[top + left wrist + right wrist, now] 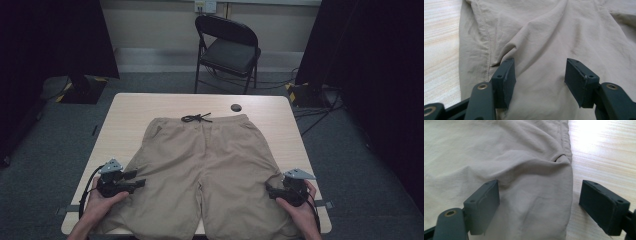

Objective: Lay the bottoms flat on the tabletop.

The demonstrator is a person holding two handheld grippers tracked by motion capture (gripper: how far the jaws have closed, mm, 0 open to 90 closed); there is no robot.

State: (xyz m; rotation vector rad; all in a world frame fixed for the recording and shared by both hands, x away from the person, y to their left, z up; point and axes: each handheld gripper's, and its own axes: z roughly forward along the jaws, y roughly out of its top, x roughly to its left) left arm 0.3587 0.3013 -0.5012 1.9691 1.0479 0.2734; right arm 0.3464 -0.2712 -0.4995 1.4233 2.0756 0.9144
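Shorts (207, 170), khaki, lie flat on the wooden table (130, 112), waistband at the far side with the black drawstring (196, 118) knotted at its middle, both legs running toward my edge of the table. A small dark round spot (236, 107) sits on the table just past the waistband, apart from the cloth. A black folding chair (227, 47) stands on the floor beyond the table.

Left gripper (131, 181): I see it held over the outer edge of the shorts' left leg. Jaws stand wide apart, nothing between them. In the left gripper view the fabric (544, 50) lies rumpled under the jaws, with the side seam and bare table (439, 50) to the left.

Right gripper (270, 190): held at the outer edge of the right leg. Jaws wide apart, nothing gripped. In the right gripper view one jaw is over the cloth (524, 195) and the other over bare table (604, 157), so the leg's outer edge lies between them. I cannot tell whether either gripper touches the fabric.
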